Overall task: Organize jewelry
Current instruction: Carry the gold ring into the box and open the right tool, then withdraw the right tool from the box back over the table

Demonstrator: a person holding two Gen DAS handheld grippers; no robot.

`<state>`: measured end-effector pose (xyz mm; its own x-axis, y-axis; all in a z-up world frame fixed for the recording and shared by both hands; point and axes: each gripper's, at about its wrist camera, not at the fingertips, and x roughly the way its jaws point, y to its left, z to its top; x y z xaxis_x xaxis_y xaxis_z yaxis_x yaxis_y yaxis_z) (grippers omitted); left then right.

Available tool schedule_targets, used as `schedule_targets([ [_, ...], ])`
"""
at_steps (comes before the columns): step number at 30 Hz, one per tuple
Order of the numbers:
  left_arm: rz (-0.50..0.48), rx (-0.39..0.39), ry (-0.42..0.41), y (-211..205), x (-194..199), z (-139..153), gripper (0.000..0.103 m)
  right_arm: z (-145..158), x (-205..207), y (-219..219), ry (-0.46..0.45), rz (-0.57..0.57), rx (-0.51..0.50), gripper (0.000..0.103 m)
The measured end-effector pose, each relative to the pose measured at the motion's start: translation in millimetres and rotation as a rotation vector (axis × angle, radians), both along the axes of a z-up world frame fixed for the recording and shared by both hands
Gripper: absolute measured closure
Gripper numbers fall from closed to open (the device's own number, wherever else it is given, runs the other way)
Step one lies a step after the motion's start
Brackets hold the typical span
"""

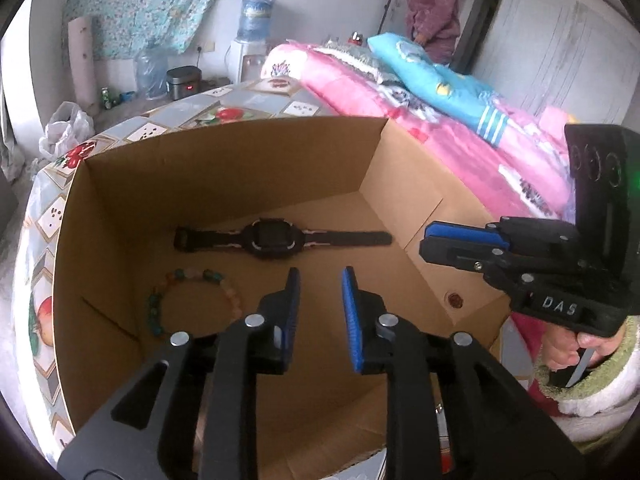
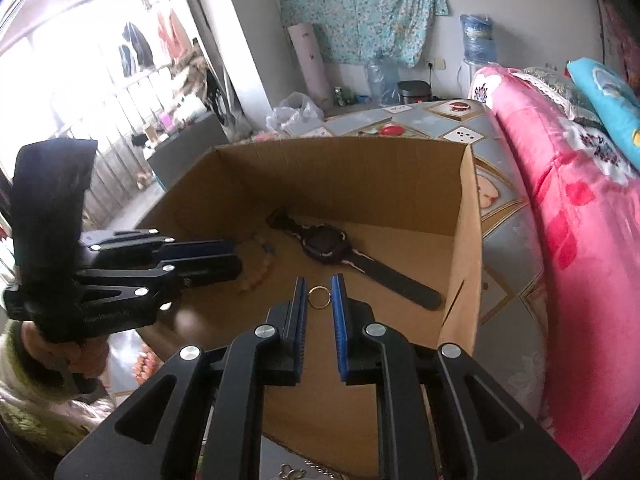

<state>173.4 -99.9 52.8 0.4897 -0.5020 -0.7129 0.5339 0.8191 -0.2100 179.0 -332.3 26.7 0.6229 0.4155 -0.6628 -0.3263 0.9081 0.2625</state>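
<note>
An open cardboard box stands on the table. On its floor lie a black digital watch with its strap laid flat and a pastel bead bracelet. My left gripper hovers over the box, open, with nothing between its blue pads. My right gripper hangs over the box too, shut on a small gold ring pinched at its tips. Below it lies the watch; the bracelet is partly hidden behind my left gripper. The right gripper shows side-on over the box's right wall.
The box sits on a table with a fruit-patterned cloth. A bed with a pink quilt and a blue pillow runs along the right side. A person in a purple robe stands at the back. A water dispenser stands by the far wall.
</note>
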Motion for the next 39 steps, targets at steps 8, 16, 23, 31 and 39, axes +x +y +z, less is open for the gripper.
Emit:
schedule_targets([
  [8,0.039,-0.016,-0.008,9,2,1,0.08,7,-3,-18,-0.018,-0.029,0.062,0.09],
  [16,0.045,-0.045,-0.031,20,-13,8,0.08,16,-7,-25,-0.041,-0.012,0.134,0.076],
  [23,0.049,-0.088,-0.077,36,-32,21,0.08,32,-22,-44,-0.089,-0.032,0.227,0.076],
  [31,0.015,-0.133,-0.119,55,-70,25,0.08,42,-66,-64,-0.152,-0.036,0.259,0.076],
  [39,-0.058,-0.106,-0.106,53,-107,15,0.08,26,-118,-76,-0.097,-0.026,0.212,0.076],
])
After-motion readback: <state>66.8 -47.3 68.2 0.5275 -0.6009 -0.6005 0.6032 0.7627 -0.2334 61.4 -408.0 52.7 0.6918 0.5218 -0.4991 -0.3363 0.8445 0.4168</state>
